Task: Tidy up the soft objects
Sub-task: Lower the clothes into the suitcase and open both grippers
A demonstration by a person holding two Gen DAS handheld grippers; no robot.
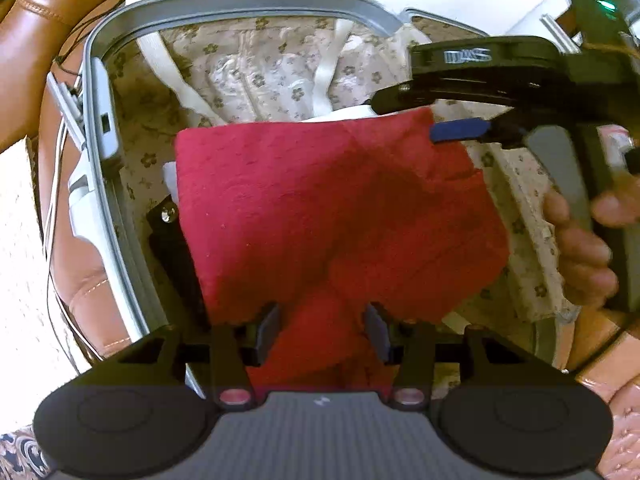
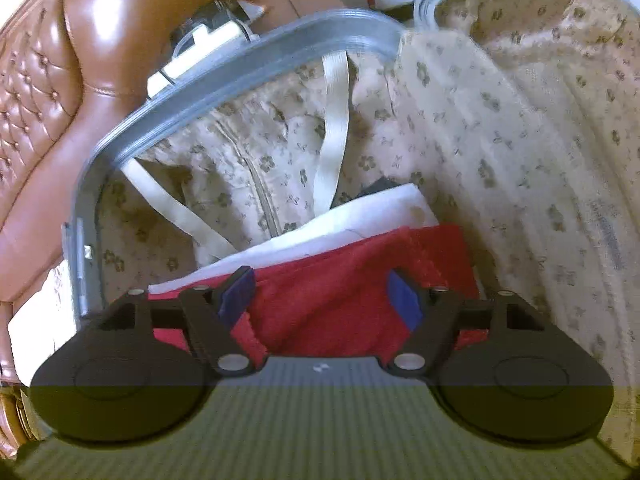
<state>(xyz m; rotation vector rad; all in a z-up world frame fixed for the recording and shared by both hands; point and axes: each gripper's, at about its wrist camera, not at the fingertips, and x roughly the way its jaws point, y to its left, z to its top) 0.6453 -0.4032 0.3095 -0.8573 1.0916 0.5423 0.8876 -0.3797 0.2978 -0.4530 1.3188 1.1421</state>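
Observation:
A red cloth (image 1: 320,208) lies spread in an open suitcase (image 1: 240,0), on top of a folded white item (image 2: 340,224). My left gripper (image 1: 323,330) is at the cloth's near edge. Its jaws are partly closed, and a bunch of the red fabric fills the gap between them. My right gripper (image 1: 408,118) reaches in from the right over the cloth's far corner. In the right wrist view, the right gripper (image 2: 320,300) stands wide open, with the red cloth (image 2: 340,292) lying loose under and between its blue pads (image 2: 404,304).
The suitcase has a grey rim (image 2: 240,64), floral lining and two cream straps (image 2: 336,120). Its lined lid (image 2: 520,160) rises on the right. A brown leather sofa (image 2: 100,40) surrounds it. A hand (image 1: 580,248) holds the right gripper.

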